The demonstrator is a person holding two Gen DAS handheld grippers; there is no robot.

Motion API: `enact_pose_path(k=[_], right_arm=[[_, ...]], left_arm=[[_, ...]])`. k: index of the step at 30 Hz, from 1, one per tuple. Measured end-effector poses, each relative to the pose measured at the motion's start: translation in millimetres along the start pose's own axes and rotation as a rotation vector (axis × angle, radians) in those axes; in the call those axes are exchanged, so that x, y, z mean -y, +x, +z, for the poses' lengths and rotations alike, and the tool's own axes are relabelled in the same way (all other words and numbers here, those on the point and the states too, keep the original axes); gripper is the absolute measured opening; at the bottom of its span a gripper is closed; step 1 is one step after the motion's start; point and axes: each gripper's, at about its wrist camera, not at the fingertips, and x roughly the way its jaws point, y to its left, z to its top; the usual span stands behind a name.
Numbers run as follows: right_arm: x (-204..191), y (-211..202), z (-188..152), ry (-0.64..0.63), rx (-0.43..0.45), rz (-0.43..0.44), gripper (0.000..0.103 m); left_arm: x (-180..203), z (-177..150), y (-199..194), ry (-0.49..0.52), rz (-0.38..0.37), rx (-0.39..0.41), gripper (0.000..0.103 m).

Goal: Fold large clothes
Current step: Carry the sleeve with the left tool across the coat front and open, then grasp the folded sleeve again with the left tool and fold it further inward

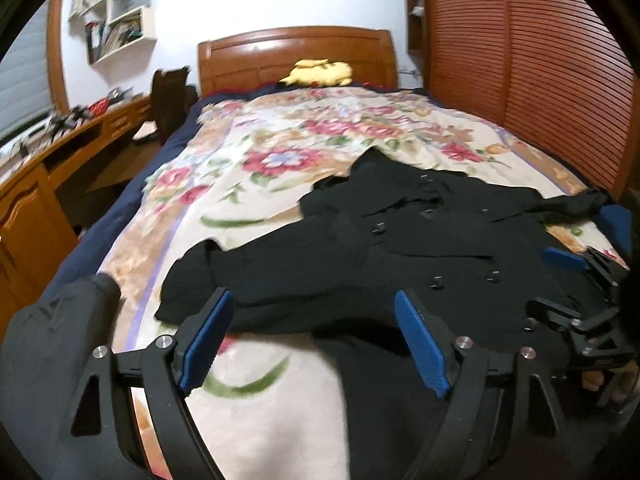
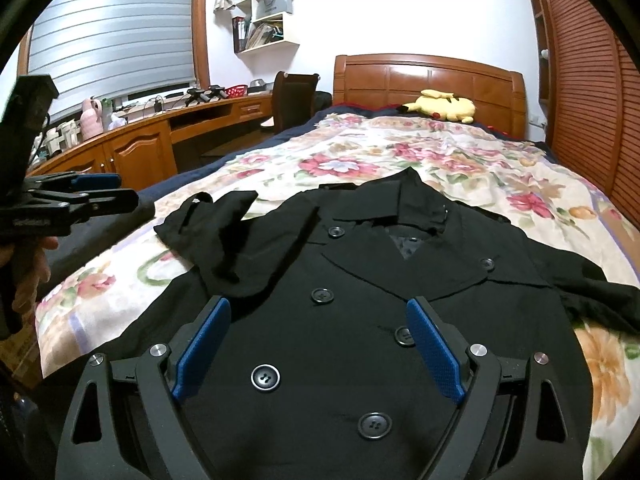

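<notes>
left gripper (image 1: 312,336), jaws spread and holding nothing, hangs at lower centre over the coat's (image 1: 400,248) left sleeve (image 1: 200,280). the coat lies face up on the bed (image 2: 500,168), collar toward the headboard, directly beneath the right gripper (image 2: 318,344) (also spread, empty), the nearer one.

A lived-in home bedroom: a double bed (image 2: 472,168) with a floral blanket (image 2: 400,152) stands against a carved wooden headboard (image 2: 428,80), a yellow plush toy (image 2: 442,106) at the pillow end. A long wooden desk (image 2: 160,136) (cluttered with small items) runs under a shuttered window (image 2: 112,32), white wall shelves (image 2: 268,12) hold books, and louvred wardrobe doors (image 2: 588,72) line the far side.
</notes>
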Motion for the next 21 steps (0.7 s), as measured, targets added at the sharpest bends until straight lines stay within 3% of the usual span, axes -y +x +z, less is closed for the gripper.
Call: enact_pose_path(k=[21], right_arm=[[-0.2,20.5,-3.6,-0.036,-0.070,-0.004,0.090]], left_arm=[[-100.9,-16.8,115.0,-0.110,0.158,-0.150,0.083]])
